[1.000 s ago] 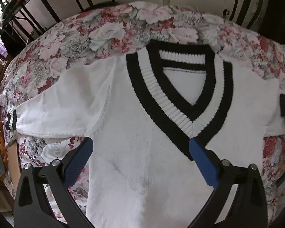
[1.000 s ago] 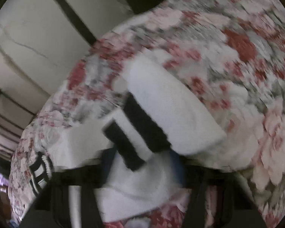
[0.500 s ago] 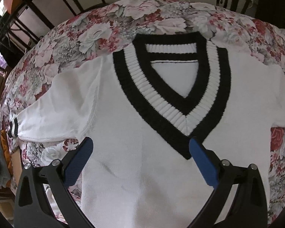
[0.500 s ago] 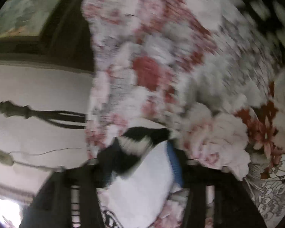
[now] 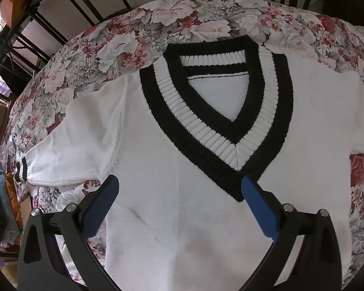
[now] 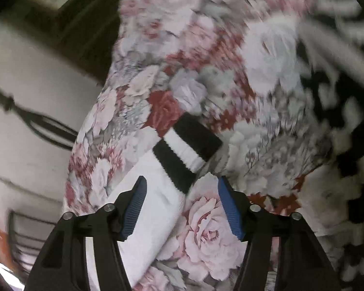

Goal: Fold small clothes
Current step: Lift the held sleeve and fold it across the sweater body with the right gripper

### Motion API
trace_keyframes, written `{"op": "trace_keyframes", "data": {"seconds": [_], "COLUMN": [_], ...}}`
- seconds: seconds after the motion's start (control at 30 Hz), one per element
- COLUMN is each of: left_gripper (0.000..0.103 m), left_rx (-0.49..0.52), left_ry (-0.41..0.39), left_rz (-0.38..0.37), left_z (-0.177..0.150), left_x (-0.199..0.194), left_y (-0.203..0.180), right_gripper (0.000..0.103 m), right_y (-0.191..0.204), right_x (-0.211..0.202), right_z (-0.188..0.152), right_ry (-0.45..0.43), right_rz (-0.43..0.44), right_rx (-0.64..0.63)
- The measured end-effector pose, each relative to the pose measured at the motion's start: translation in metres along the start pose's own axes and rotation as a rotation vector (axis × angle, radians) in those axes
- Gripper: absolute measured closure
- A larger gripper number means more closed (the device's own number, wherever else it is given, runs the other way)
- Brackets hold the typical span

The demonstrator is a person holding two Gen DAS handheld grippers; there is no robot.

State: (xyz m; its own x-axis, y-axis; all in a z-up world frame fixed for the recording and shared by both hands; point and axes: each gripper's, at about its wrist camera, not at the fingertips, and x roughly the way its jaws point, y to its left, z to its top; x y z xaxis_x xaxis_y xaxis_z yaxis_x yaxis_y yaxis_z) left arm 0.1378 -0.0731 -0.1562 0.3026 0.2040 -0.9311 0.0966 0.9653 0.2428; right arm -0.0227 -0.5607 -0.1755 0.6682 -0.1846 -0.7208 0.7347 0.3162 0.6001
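A white V-neck sweater [image 5: 182,194] is being laid flat, front up, on the floral bedcover [image 5: 109,48], collar toward its far edge, so the folding can start. The left gripper [image 5: 179,198] is being held wide and empty over the chest. The right gripper [image 6: 182,206], its jaws having just been closing a little, is standing half open around the striped cuff [image 6: 186,150] of the spread sleeve, its pads not pressing.
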Motion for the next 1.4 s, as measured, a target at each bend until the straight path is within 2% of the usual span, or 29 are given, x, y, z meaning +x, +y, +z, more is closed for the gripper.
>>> {"op": "trace_keyframes", "data": {"seconds": [0.07, 0.13, 0.17, 0.27, 0.33, 0.43, 0.47, 0.57, 0.63, 0.67, 0.73, 0.83, 0.93, 1.0, 1.03, 1.07, 1.23, 1.4], "left_gripper": [0.004, 0.004, 0.004, 0.004, 0.004, 0.004, 0.004, 0.004, 0.004, 0.004, 0.004, 0.004, 0.004, 0.004, 0.004, 0.004, 0.004, 0.004], "left_rx": [-0.005, -0.006, -0.003, 0.027, 0.054, 0.133, 0.173, 0.218, 0.202, 0.175, 0.137, 0.109, 0.131, 0.149, 0.152, 0.156, 0.131, 0.078], "left_ry": [0.015, 0.032, 0.039, 0.038, 0.043, 0.084, 0.094, 0.046, 0.014, -0.013, -0.039, -0.004, 0.052, 0.054, 0.050, 0.045, 0.040, 0.001], "left_rz": [-0.002, -0.009, -0.012, -0.007, -0.006, -0.014, 0.013, 0.072, 0.064, 0.033, 0.004, -0.030, -0.027, -0.007, -0.003, -0.002, -0.017, -0.058], "left_z": [0.001, 0.001, 0.000, -0.002, -0.005, -0.014, -0.019, -0.022, -0.019, -0.016, -0.012, -0.008, -0.012, -0.012, -0.012, -0.011, -0.003, 0.001], "left_x": [0.005, 0.010, 0.012, 0.016, 0.019, 0.032, 0.039, 0.039, 0.033, 0.027, 0.021, 0.028, 0.040, 0.043, 0.042, 0.040, 0.032, 0.005], "left_y": [0.000, -0.002, -0.004, -0.015, -0.024, -0.045, -0.054, -0.065, -0.063, -0.058, -0.050, -0.046, -0.051, -0.055, -0.055, -0.056, -0.048, -0.038], "right_gripper": [0.063, 0.076, 0.077, 0.075, 0.075, 0.077, 0.077, 0.070, 0.067, 0.067, 0.064, 0.064, 0.066, 0.069, 0.087, 0.090, 0.091, 0.091], "right_y": [-0.010, -0.001, 0.003, 0.009, 0.006, -0.011, -0.012, -0.010, -0.011, -0.012, -0.012, -0.018, -0.018, -0.013, -0.009, -0.003, 0.035, 0.068], "right_x": [0.005, 0.012, 0.009, 0.001, 0.014, 0.027, 0.030, 0.029, 0.017, 0.007, 0.003, 0.016, 0.030, 0.033, 0.033, 0.031, 0.002, -0.015], "right_z": [-0.009, -0.007, -0.008, -0.008, -0.007, -0.007, -0.006, -0.007, -0.006, -0.006, -0.004, -0.006, -0.009, -0.010, -0.010, -0.011, -0.012, -0.017], "right_ry": [0.007, -0.022, -0.046, -0.079, -0.043, -0.011, 0.001, 0.008, -0.023, -0.050, -0.050, -0.005, 0.007, 0.000, -0.006, -0.021, -0.108, -0.089], "right_rz": [0.005, -0.007, -0.005, 0.024, -0.012, 0.003, 0.011, 0.033, 0.047, 0.066, 0.090, 0.081, 0.070, 0.048, 0.037, 0.021, 0.072, 0.142], "right_rx": [0.009, -0.026, -0.053, -0.099, -0.096, -0.028, -0.025, -0.012, 0.035, 0.062, 0.073, 0.091, 0.053, -0.006, -0.033, -0.071, -0.166, -0.165]}}
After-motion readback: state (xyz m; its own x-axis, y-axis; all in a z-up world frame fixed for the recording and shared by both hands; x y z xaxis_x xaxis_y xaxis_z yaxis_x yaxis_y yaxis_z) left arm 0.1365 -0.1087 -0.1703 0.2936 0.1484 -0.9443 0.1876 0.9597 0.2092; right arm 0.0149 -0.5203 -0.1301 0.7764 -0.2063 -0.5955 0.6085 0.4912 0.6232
